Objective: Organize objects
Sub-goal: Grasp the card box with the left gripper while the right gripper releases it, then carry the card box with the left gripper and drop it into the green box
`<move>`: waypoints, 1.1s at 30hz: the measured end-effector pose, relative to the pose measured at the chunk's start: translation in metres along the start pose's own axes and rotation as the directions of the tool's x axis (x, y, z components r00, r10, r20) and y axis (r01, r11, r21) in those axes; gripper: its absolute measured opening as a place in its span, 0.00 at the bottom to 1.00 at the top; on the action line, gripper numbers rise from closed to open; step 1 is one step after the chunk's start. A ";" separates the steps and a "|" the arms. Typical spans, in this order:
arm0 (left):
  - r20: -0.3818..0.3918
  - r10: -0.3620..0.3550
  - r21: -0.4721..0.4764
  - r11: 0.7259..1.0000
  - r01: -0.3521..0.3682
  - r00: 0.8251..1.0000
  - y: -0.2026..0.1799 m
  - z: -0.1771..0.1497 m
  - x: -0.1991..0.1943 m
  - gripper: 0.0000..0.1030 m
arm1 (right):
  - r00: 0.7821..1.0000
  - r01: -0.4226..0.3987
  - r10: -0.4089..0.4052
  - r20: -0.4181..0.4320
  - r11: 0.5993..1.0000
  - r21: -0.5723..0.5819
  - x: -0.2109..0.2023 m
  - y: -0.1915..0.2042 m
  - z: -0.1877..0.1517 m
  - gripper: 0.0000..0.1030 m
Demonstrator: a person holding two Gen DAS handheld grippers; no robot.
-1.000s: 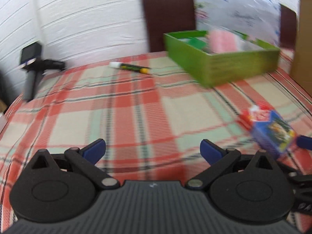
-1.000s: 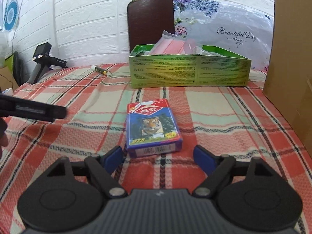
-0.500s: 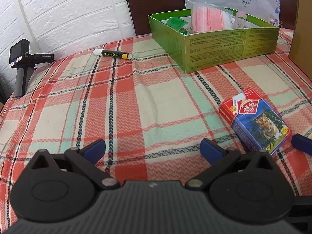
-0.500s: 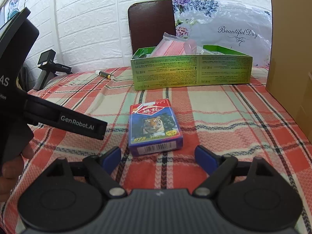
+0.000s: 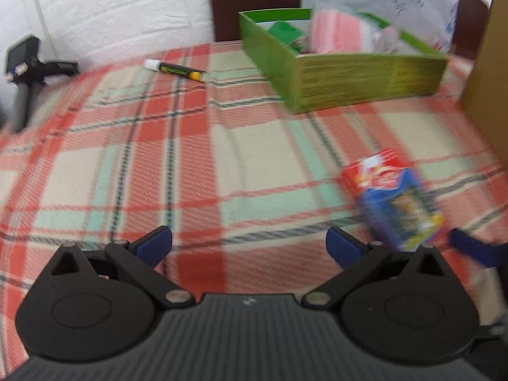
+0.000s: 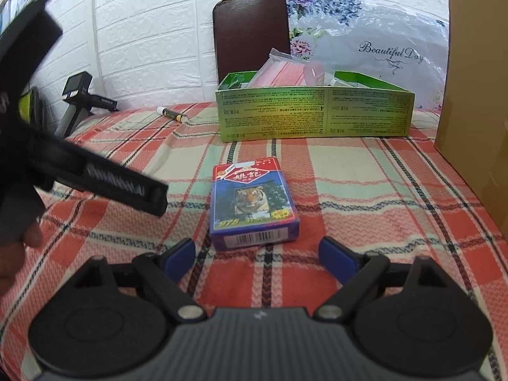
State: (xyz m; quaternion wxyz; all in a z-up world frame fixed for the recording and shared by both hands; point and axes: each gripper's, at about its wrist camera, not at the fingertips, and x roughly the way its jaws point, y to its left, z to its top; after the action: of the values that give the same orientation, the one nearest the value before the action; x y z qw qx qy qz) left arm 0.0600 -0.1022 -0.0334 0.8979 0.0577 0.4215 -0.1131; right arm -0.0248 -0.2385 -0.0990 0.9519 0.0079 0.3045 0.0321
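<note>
Right hand-held gripper (image 6: 257,254) before tiger-print card box (image 6: 252,203)

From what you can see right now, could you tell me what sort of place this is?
Probably a home room: a plaid tablecloth, a dark chair back against a white brick-pattern wall.

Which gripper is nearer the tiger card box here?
Right. The right gripper sits directly behind the card box, jaws open. The left gripper is off to the box's left, also open.

A plaid cloth (image 6: 365,171) covers the table. On it lie a card pack (image 6: 254,203) mid-table, and a green box (image 6: 314,116) and marker (image 6: 171,114) near the far edge.
</note>
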 end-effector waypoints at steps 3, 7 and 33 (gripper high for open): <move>-0.014 -0.109 -0.014 0.994 0.109 0.994 -0.011 0.009 -0.009 1.00 | 1.000 -0.005 0.005 -0.018 1.000 0.015 0.003 -0.005 0.004 0.91; -0.082 -0.212 -0.065 0.976 0.207 0.974 -0.021 0.018 0.005 1.00 | 1.000 -0.007 0.007 -0.027 1.000 -0.004 0.008 -0.005 0.008 0.91; 0.163 -0.377 0.191 0.919 0.346 0.912 -0.115 0.167 0.006 0.37 | 0.926 0.110 -0.142 0.350 0.988 0.110 0.053 -0.072 0.133 0.59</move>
State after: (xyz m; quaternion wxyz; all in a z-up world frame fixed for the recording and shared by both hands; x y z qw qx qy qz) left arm 0.1591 -0.2480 0.0676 0.8912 0.0378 0.3236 -0.3157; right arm 0.0998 -0.3067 -0.0241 0.9902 0.0363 0.1276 -0.0445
